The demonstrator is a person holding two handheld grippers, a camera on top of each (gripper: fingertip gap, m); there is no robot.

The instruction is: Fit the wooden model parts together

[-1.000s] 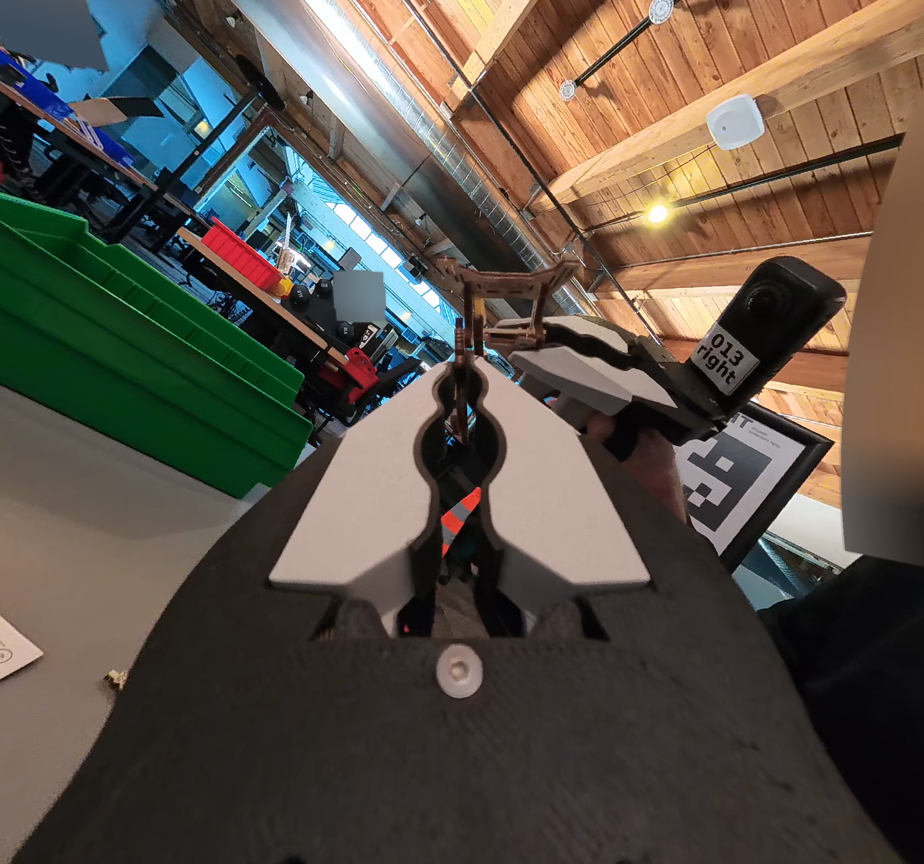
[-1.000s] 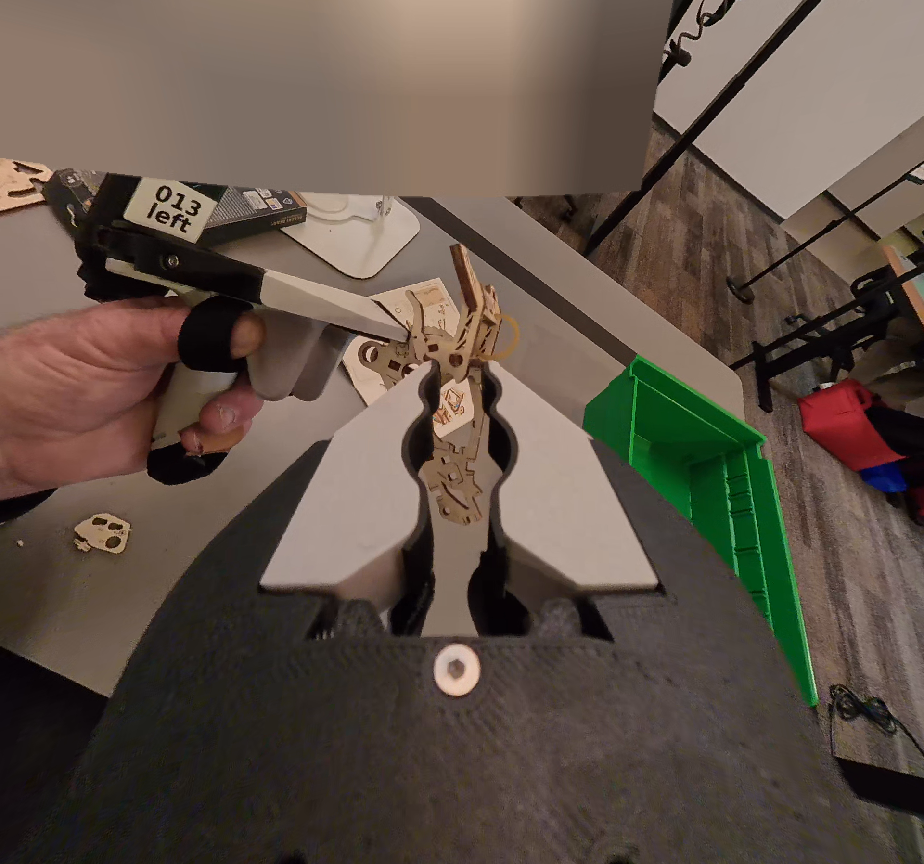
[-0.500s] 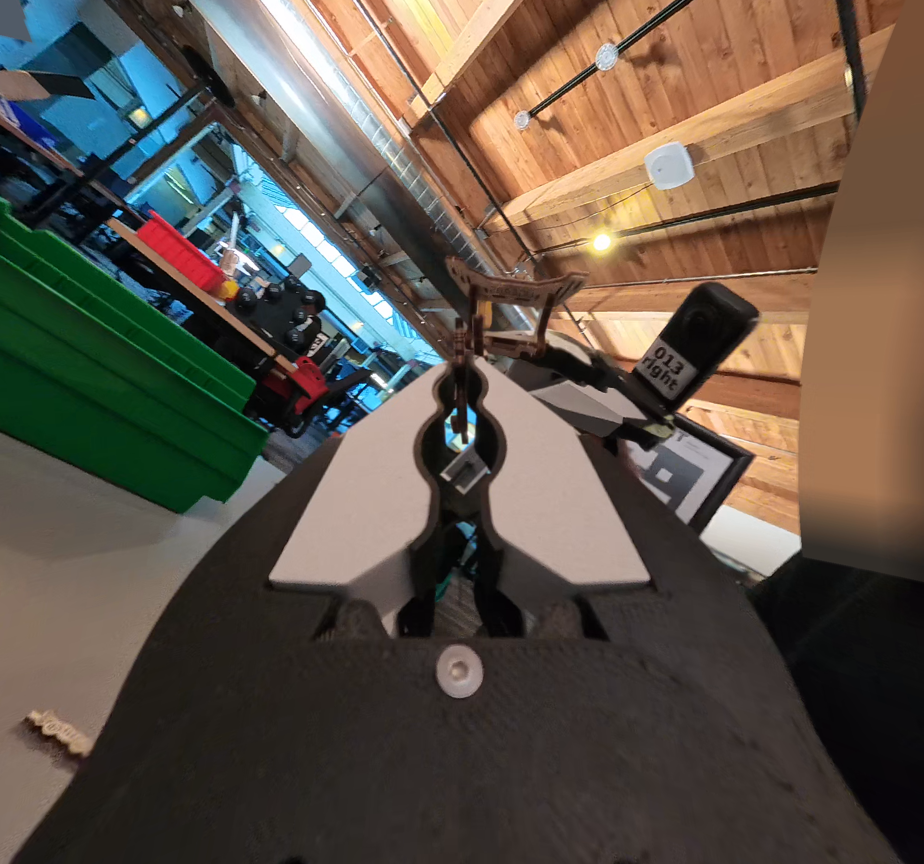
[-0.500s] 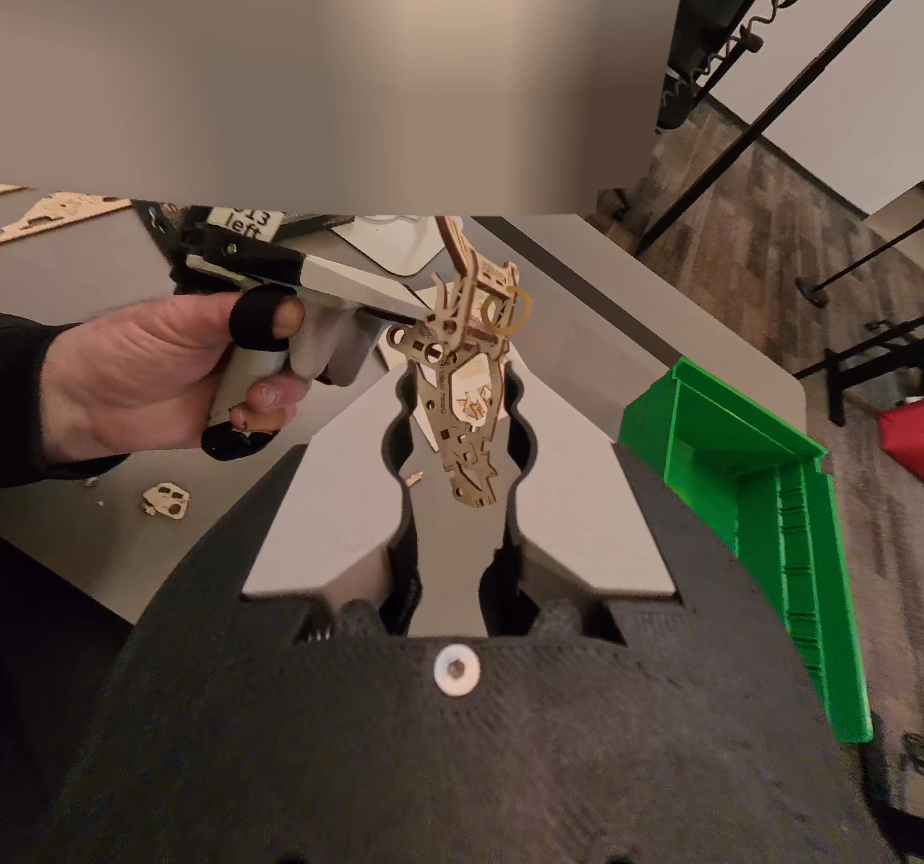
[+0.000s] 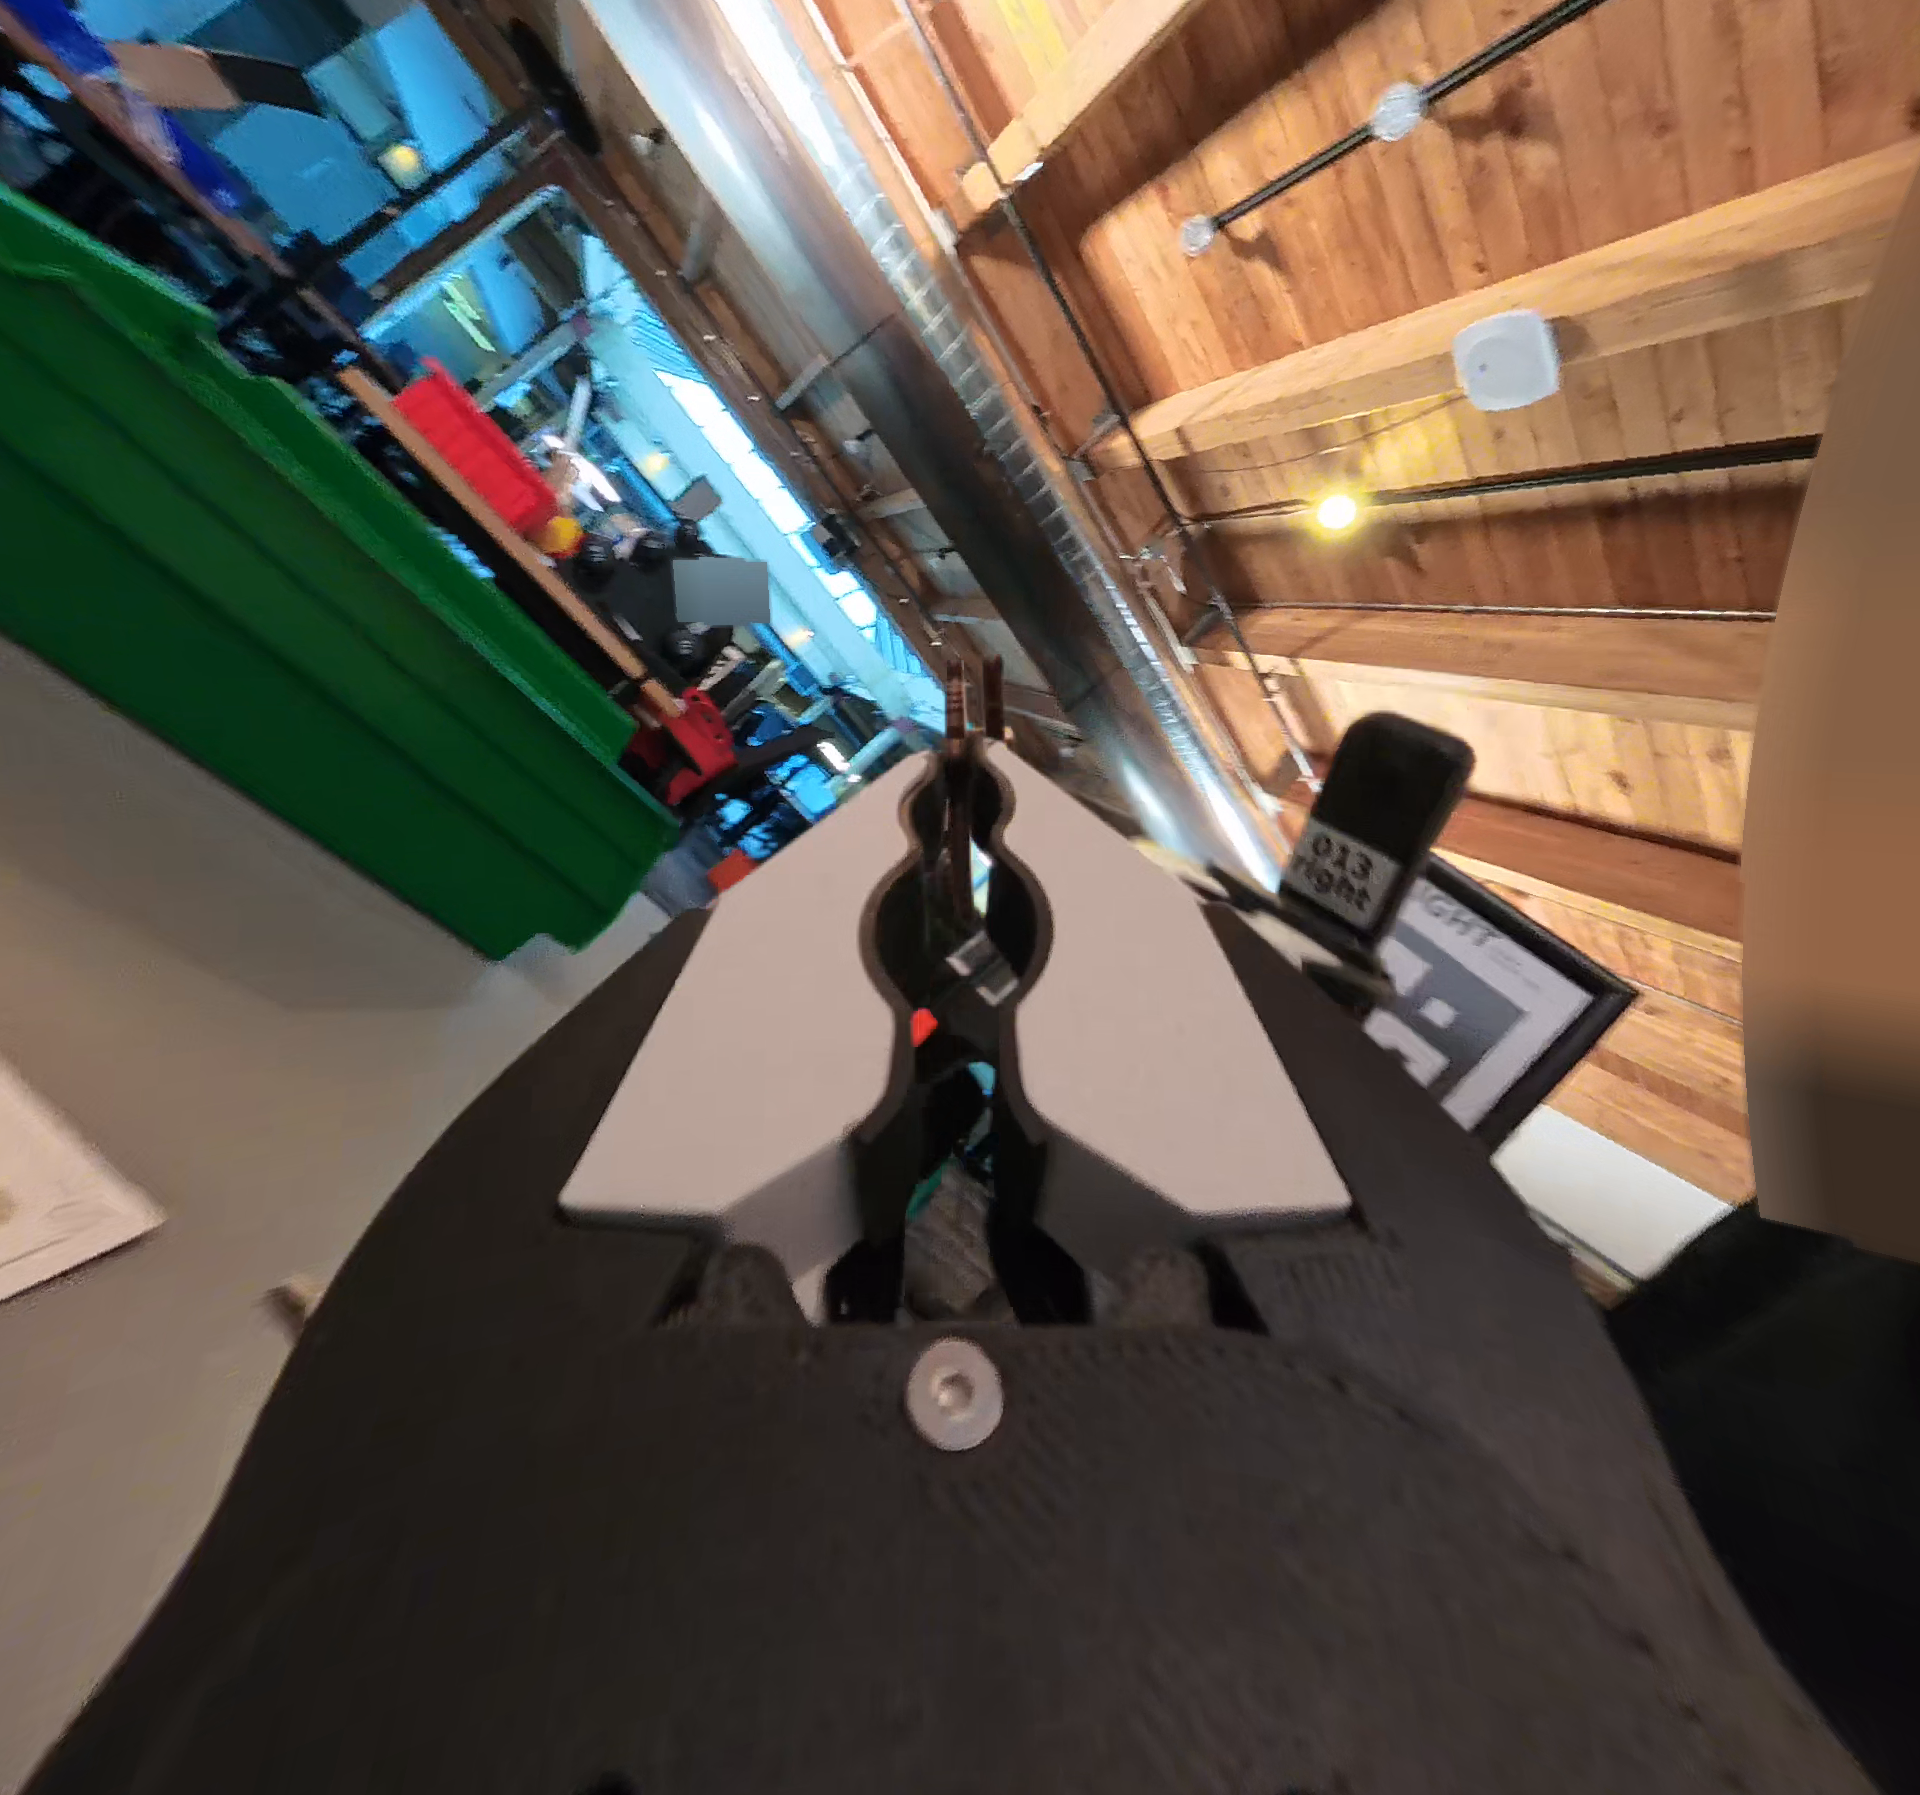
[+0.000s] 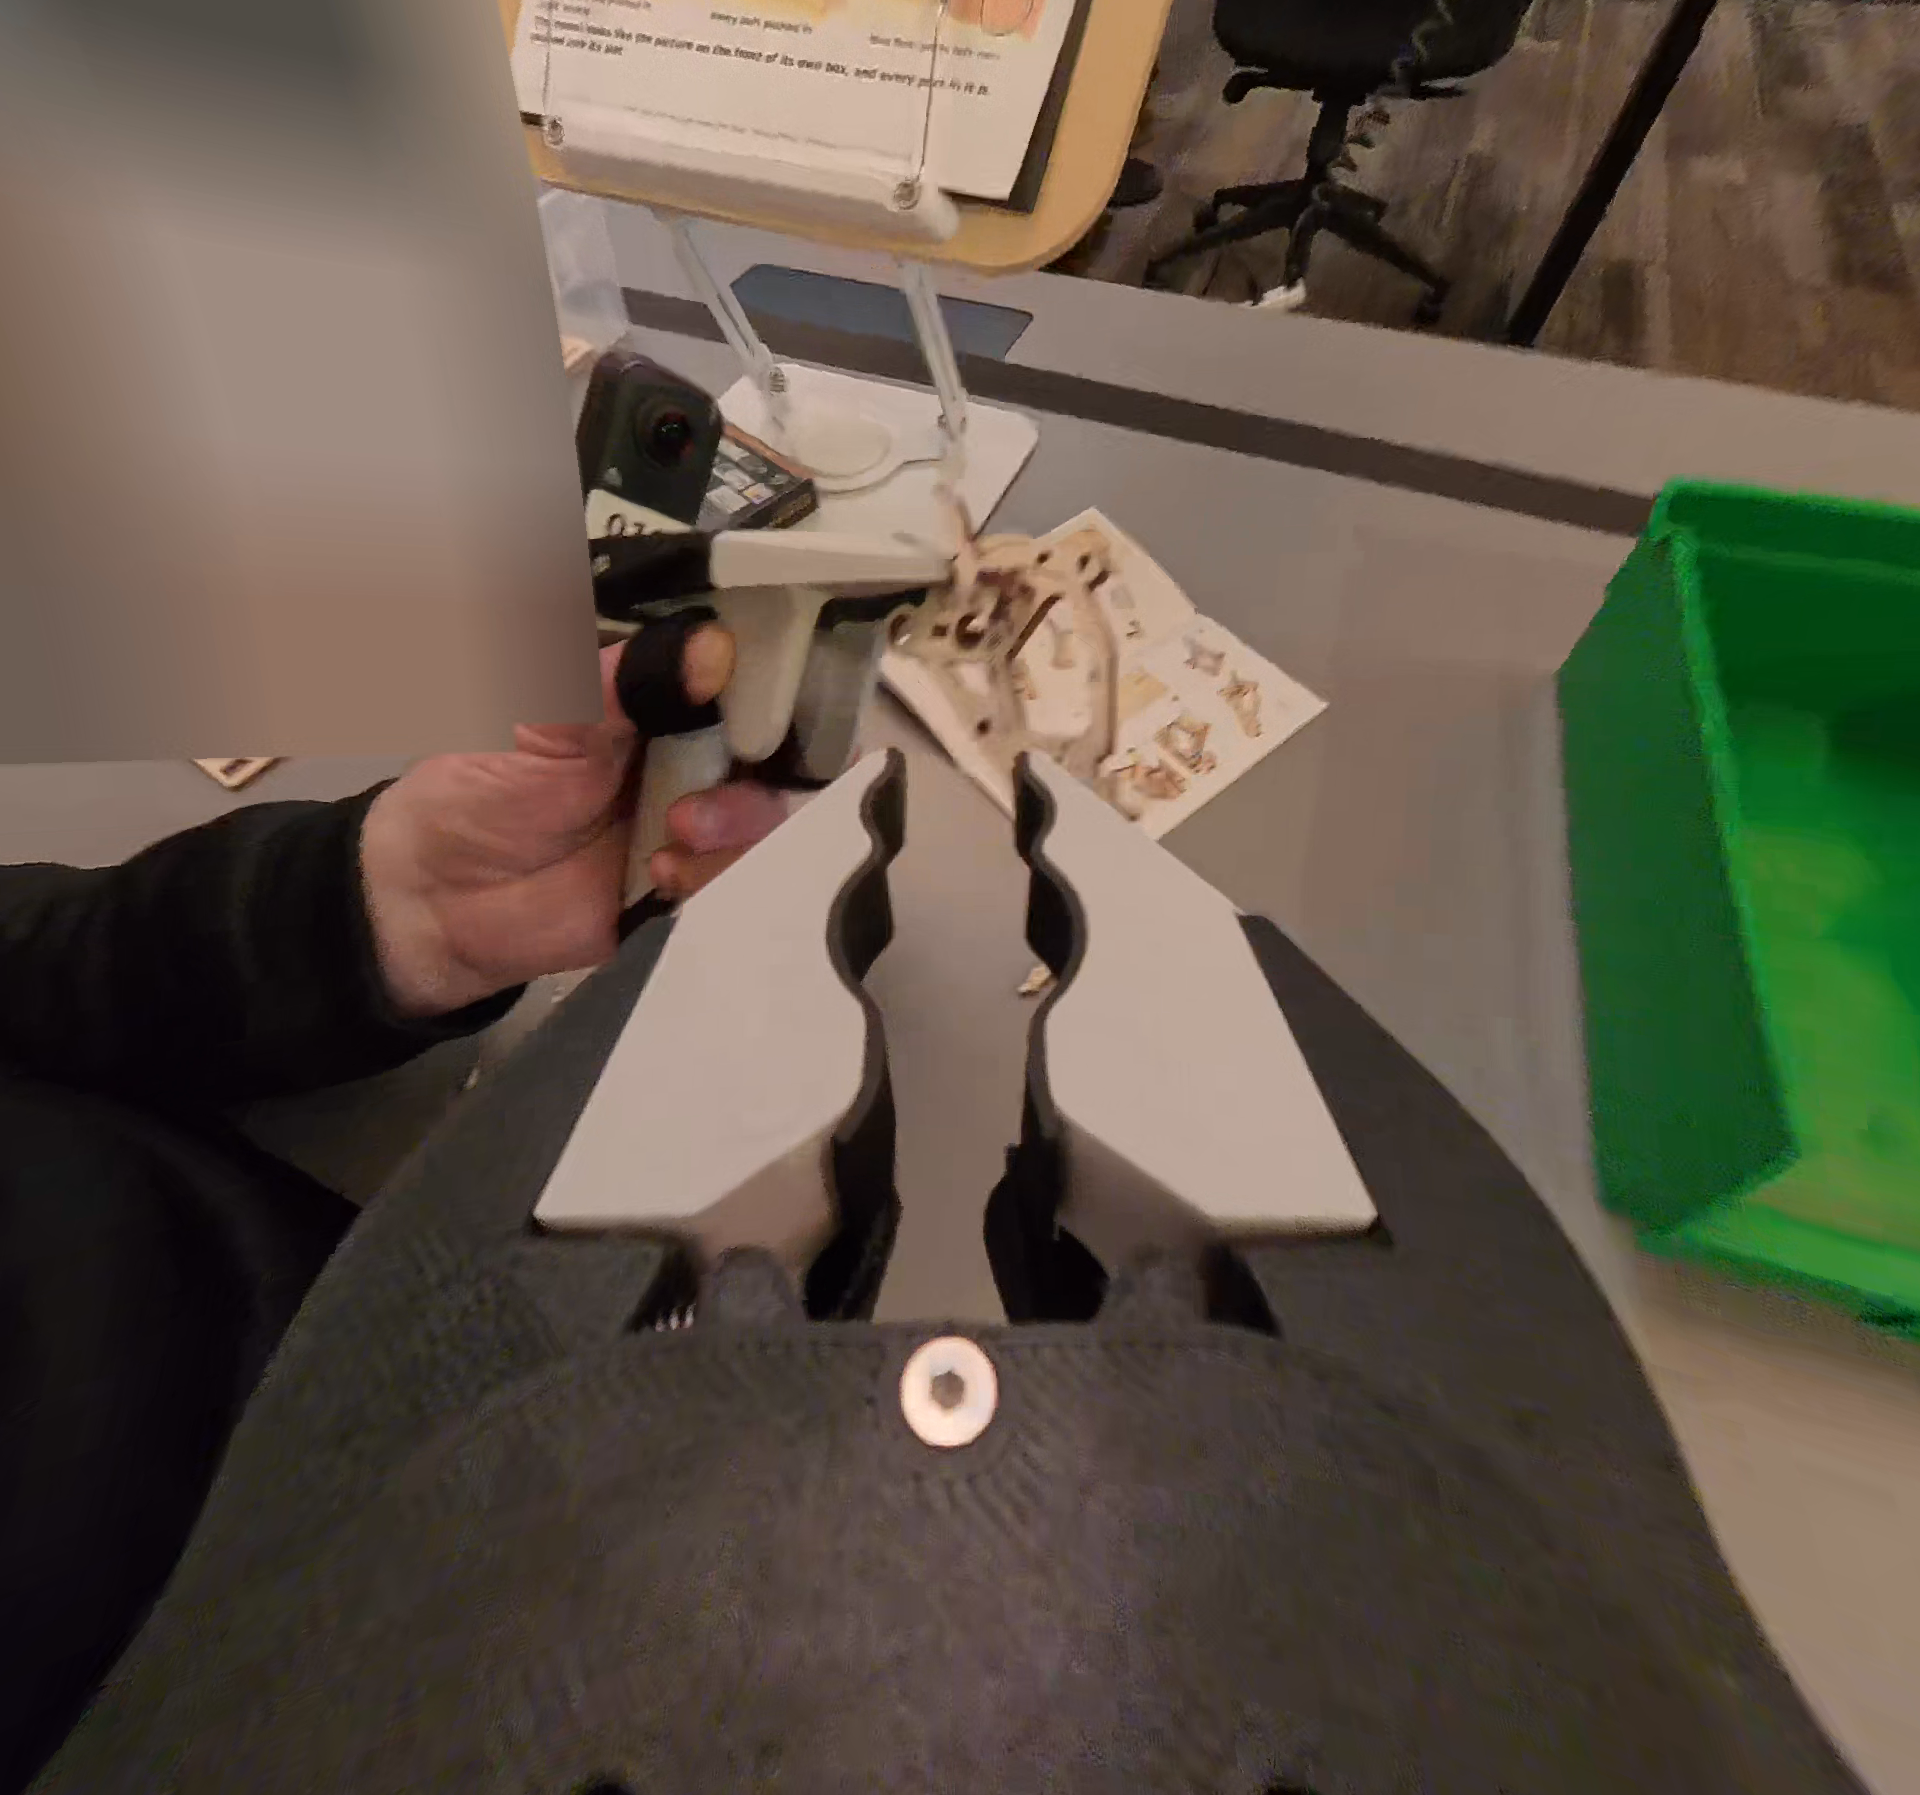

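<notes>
My left gripper (image 5: pixel 968 758) has its grey fingers (image 5: pixel 790 997) pressed together on the thin laser-cut wooden model assembly (image 5: pixel 972 706), edge-on here, poking out past the tips. In the right wrist view that same pale plywood model (image 6: pixel 977 602) hangs off the left gripper's tip, up in the air above the grey tabletop (image 6: pixel 1403 623). A hand (image 6: pixel 499 872) in a black sleeve grips the left handle, w/ a black band on one finger.

My right gripper (image 6: pixel 956 769): fingers (image 6: pixel 1153 1018) spread apart, nothing btwn them, set back from the model, not touching it.

Around: one printed instruction sheet (image 6: pixel 1195 696) flat on the table right behind the model, busy w/ drawings, so the model's outline is hard to read against it. One document stand w/ a tan board (image 6: pixel 1091 166) behind that, on a white base. One dark small box (image 6: pixel 758 498) near the base. One green plastic bin (image 6: pixel 1714 862) to the right, well apart from the model. One tiny wooden scrap (image 6: pixel 1034 985) on the table seen thru my open fingers; one more flat wooden offcut (image 6: pixel 234 769) at far left, partly hidden.

Left wrist view tilts up: timber ceiling (image 5: pixel 1455 187), stacked green bins (image 5: pixel 260 602) at left; can't count them for sure.
</notes>
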